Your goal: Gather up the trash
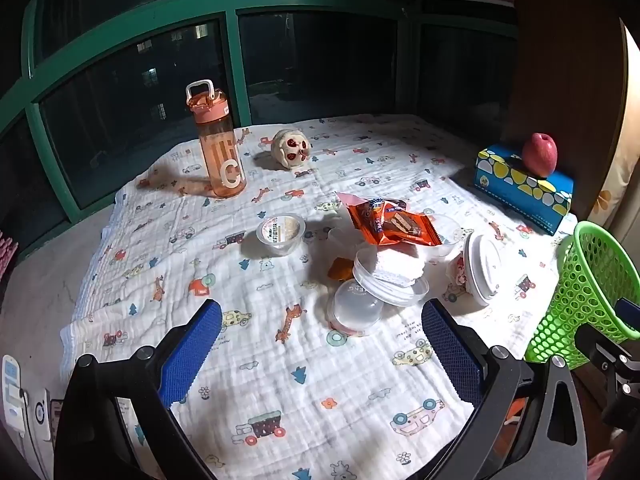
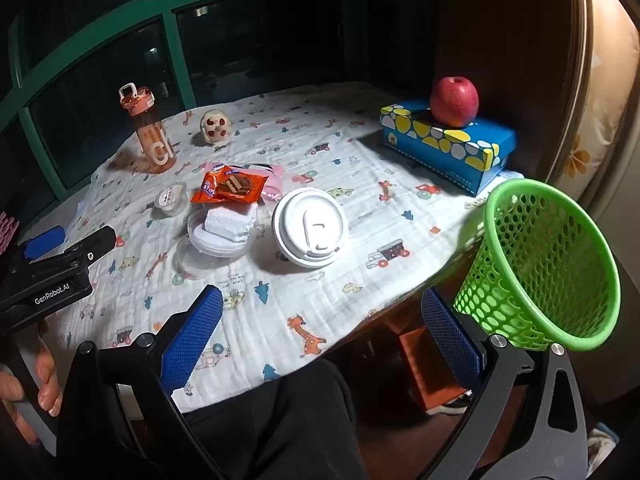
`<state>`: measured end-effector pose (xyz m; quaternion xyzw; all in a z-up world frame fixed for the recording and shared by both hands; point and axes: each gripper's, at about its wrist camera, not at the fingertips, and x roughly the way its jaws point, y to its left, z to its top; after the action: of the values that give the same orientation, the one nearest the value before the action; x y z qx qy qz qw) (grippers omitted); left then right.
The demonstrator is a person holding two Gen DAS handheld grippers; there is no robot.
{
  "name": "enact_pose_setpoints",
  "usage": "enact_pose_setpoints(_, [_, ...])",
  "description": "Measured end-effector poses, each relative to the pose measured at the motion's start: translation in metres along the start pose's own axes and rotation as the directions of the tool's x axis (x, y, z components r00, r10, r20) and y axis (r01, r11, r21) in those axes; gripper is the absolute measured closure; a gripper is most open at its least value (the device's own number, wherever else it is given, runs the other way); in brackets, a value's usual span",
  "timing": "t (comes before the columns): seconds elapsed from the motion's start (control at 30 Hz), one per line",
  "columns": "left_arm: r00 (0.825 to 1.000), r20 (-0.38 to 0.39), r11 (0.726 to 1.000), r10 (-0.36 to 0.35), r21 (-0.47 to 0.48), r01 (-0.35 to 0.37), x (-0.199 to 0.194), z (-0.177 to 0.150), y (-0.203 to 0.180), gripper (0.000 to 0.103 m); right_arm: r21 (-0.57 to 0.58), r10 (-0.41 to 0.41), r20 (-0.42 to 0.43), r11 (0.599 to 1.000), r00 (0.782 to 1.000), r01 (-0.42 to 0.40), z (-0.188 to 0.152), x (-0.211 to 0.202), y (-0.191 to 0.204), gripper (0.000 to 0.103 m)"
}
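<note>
Trash lies in a cluster mid-table: an orange snack wrapper [image 1: 394, 222] [image 2: 230, 188], a clear plastic container with a white piece in it [image 1: 390, 276] [image 2: 224, 228], a small pudding cup [image 1: 280, 234] [image 2: 172, 200] and a tipped paper cup with a white lid [image 1: 482, 266] [image 2: 310, 226]. A green mesh basket [image 1: 580, 300] [image 2: 548, 264] stands at the table's right edge. My left gripper [image 1: 320, 348] is open and empty, just short of the container. My right gripper [image 2: 320, 336] is open and empty near the front table edge, left of the basket.
An orange water bottle [image 1: 220, 148] [image 2: 152, 136] and a small skull-like toy [image 1: 290, 150] [image 2: 216, 126] stand at the back. A blue tissue box [image 1: 522, 188] [image 2: 448, 144] with a red apple [image 1: 540, 154] [image 2: 454, 100] on it sits at the right. A patterned cloth [image 1: 280, 380] covers the table.
</note>
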<state>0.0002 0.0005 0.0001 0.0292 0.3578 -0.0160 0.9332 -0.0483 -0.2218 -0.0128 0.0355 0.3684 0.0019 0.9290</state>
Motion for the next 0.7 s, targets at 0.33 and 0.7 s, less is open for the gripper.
enact_pose_setpoints(0.33, [1.000,0.003,1.000,0.010,-0.007,-0.010,-0.0002,0.0013,0.0004,0.006,0.004,-0.004,0.005,1.000,1.000,0.004,0.0010,-0.0025,-0.0036,0.005])
enact_pose_setpoints(0.7, [1.000,0.026,1.000,0.005,0.007,-0.005,-0.0044,0.0031,-0.0043,0.006,0.014,-0.019,0.014,1.000,1.000,0.018,0.0000,-0.0036,-0.0039,0.005])
